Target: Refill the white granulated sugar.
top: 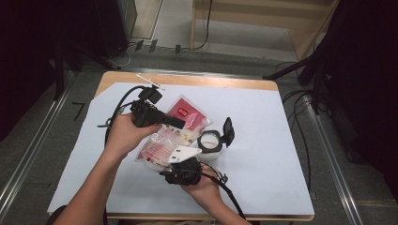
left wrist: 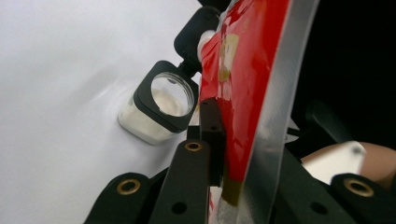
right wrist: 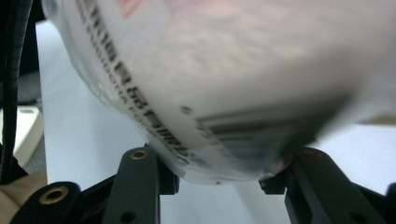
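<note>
A clear plastic pouch [top: 185, 117] with red print and small pieces inside is held up over the table between both grippers. My left gripper [top: 179, 123] comes in from the left and is shut on the pouch's red upper part [left wrist: 243, 93], as the left gripper view [left wrist: 218, 140] shows close up. My right gripper [top: 177, 161] is below it, near the front, shut on the pouch's white printed bottom end [right wrist: 224, 102], which bulges between its jaws [right wrist: 219, 175]. A square clear jar [top: 209, 142] with a black rim [left wrist: 161, 100] stands just right of the pouch, its hinged black lid [top: 228, 131] open.
A white sheet [top: 263, 140] covers the wooden table [top: 211, 82]. A small white strip [top: 150, 83] lies near the far left edge. Gripper cables trail off the left and the front. Dark stands and cables [top: 305, 70] crowd the floor at the right.
</note>
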A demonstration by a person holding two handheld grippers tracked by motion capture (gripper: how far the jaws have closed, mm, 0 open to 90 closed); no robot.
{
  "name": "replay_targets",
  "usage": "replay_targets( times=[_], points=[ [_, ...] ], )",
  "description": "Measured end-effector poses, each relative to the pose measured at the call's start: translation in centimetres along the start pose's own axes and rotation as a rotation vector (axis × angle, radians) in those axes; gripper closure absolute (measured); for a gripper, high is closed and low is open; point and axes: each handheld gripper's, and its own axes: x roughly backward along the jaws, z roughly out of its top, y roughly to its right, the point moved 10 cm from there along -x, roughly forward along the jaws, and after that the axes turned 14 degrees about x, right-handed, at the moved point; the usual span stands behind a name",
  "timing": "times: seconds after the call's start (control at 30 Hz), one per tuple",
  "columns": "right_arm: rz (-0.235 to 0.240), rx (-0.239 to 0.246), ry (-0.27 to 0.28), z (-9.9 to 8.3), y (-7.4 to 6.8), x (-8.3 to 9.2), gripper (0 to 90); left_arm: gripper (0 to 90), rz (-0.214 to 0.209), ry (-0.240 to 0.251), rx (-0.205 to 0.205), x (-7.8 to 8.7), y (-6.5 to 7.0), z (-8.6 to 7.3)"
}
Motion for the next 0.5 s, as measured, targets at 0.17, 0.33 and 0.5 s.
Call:
replay_targets(
  times=[0.17,0.33,0.5],
  points=[
    [-0.029,-0.016,0.028,0.0,1.1,0.7,59.0,89.1,-0.034,0.032,0.007,1.3,-0.2,0.2],
    [-0.052,-0.009,0.043,0.1,1.9,1.3,58.4,88.7,-0.074,0.053,-0.020,2.5,-0.2,0.2],
    [-0.058,-0.059,0.055,-0.1,2.8,1.8,58.0,88.5,-0.121,0.069,-0.029,3.5,0.1,0.1]
  ],
)
